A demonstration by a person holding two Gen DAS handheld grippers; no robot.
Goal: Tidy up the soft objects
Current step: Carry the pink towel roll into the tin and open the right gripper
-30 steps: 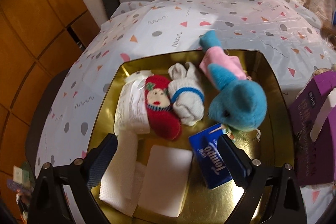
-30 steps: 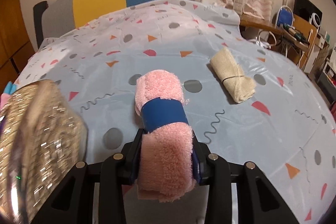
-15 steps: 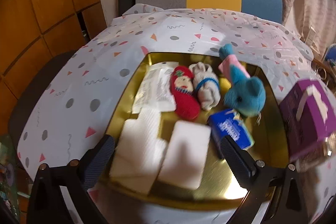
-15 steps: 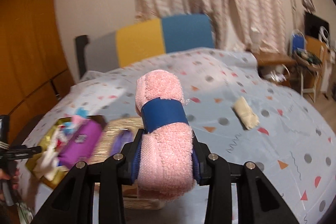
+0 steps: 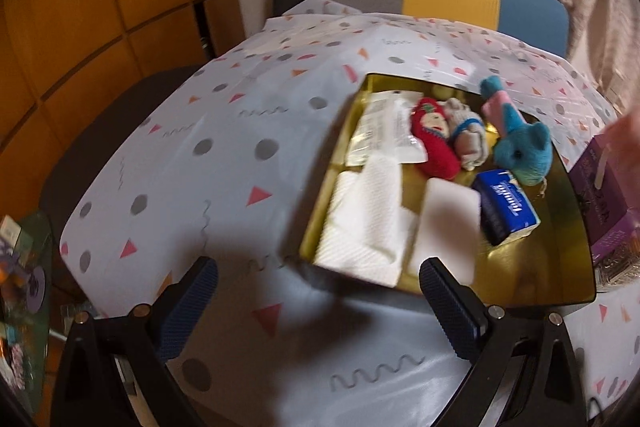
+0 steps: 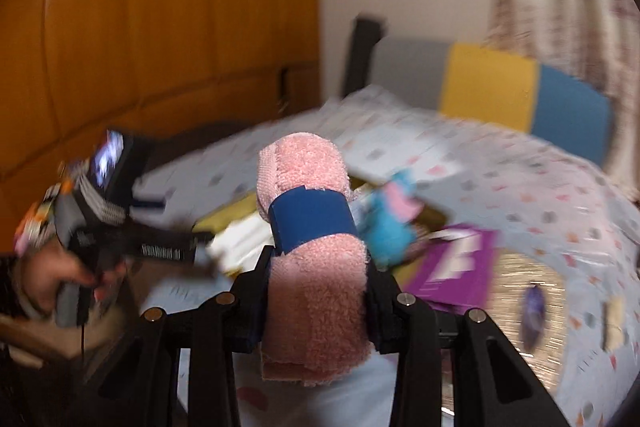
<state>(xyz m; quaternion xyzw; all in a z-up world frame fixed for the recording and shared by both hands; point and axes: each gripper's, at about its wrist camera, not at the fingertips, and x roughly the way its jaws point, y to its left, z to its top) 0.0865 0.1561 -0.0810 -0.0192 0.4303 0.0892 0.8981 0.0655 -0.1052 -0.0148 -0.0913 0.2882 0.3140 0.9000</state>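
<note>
Over the gold tray [image 5: 560, 283], most of the sorting looks done: a packet [image 5: 386, 135], a red doll [image 5: 434, 143], a rolled sock [image 5: 468, 137], a blue plush [image 5: 520, 151], a tissue pack [image 5: 506, 207] and folded white cloths [image 5: 364, 223] already lie inside it. One pink rolled towel [image 6: 312, 259] is yet to go in; the right gripper [image 6: 316, 301] has it pinched between its pads, up in the air on the near side of the tray. I judge the placing step is what remains. The left gripper [image 5: 320, 299] hangs empty with its jaws wide apart, over the counter [image 5: 224, 163] near the tray's left corner. Free space inside the tray is the bare gold patch at the near right; a purple box [image 5: 604, 203] stands just beside that right rim, so the approach there is tight.
</note>
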